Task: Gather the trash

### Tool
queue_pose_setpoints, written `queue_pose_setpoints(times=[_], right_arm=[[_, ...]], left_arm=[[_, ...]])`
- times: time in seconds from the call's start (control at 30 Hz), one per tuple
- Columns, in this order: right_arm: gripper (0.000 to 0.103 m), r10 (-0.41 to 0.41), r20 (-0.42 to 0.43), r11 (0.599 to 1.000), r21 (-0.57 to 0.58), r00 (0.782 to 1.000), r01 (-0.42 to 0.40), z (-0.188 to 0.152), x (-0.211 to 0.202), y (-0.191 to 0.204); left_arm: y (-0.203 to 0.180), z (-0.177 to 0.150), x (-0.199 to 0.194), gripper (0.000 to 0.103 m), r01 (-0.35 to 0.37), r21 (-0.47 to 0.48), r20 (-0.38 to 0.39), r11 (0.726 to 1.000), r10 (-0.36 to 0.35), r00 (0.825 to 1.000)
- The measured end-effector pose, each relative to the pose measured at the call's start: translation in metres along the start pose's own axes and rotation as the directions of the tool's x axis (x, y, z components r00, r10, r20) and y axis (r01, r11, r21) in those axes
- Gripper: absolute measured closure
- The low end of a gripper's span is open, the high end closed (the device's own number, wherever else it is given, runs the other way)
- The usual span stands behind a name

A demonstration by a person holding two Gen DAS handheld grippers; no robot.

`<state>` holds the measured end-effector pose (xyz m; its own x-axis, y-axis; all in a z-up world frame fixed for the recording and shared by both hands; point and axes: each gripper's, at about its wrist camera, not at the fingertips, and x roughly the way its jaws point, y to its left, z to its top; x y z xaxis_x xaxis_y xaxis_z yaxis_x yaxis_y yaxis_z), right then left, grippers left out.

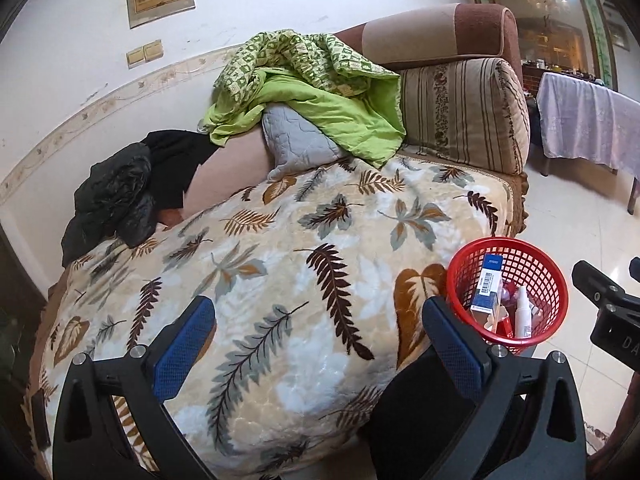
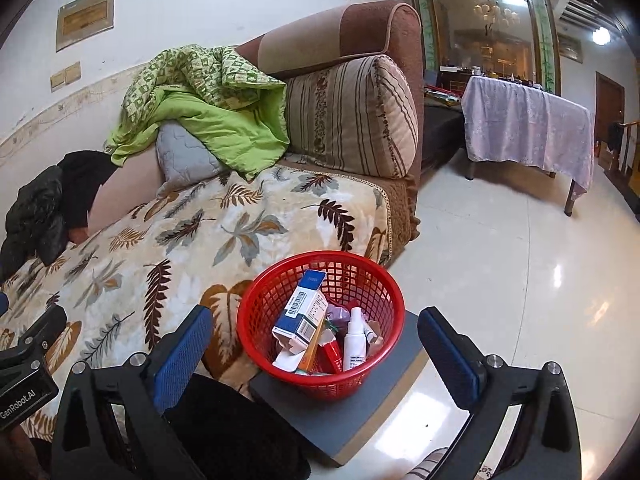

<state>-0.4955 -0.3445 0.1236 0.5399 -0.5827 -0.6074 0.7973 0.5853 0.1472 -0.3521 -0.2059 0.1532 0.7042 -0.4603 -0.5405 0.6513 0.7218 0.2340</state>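
- Left gripper (image 1: pixel 318 344) and right gripper (image 2: pixel 316 350): jaws fully spread; nothing held.
- Red plastic mesh basket (image 2: pixel 260 300) of trash on grey flat board (image 2: pixel 360 412); at twelve o'clock of right gripper.
- Risk: a nudge could tip the basket, judging by its perch near the board's edge.

lower contents of the red basket (image 2: pixel 320 376) behind its mesh wall, box print (image 2: pixel 306 308) too small to read

Left tongs (image 1: pixel 320 344): jaws spread wide, nothing between pads, angled downward. Right tongs (image 2: pixel 316 344): likewise spread wide, empty, angled downward.
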Motion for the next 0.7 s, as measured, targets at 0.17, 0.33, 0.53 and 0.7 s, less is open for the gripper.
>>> queue_pose_setpoints(times=[0.17, 0.33, 0.53, 0.7], right_arm=[[0.0, 0.004, -0.006, 1.0, -0.004, 1.0, -0.004, -0.0002, 0.0029, -0.0003], [0.0, 0.008, -0.008, 1.0, -0.011, 1.0, -0.008, -0.0005, 0.0045, 0.0019], [0.0, 0.005, -0.016, 1.0, -0.014, 1.0, -0.005, -0.0011, 0.006, 0.003], [0.0, 0.005, -0.016, 1.0, -0.015, 1.0, -0.005, -0.0013, 0.0061, 0.0028]], left_arm=[[0.0001, -0.0016, 0.0026, 0.0, 0.011, -0.001, -0.007, 1.0, -0.011, 1.0], [-0.0001, -0.0028, 0.0036, 0.0, 0.002, 0.001, -0.007, 1.0, -0.002, 1.0], [0.0014, -0.0033, 0.0035, 0.0, 0.004, 0.001, -0.007, 1.0, -0.004, 1.0], [0.0023, -0.0041, 0.0037, 0.0, 0.004, -0.002, -0.006, 1.0, -0.004, 1.0]])
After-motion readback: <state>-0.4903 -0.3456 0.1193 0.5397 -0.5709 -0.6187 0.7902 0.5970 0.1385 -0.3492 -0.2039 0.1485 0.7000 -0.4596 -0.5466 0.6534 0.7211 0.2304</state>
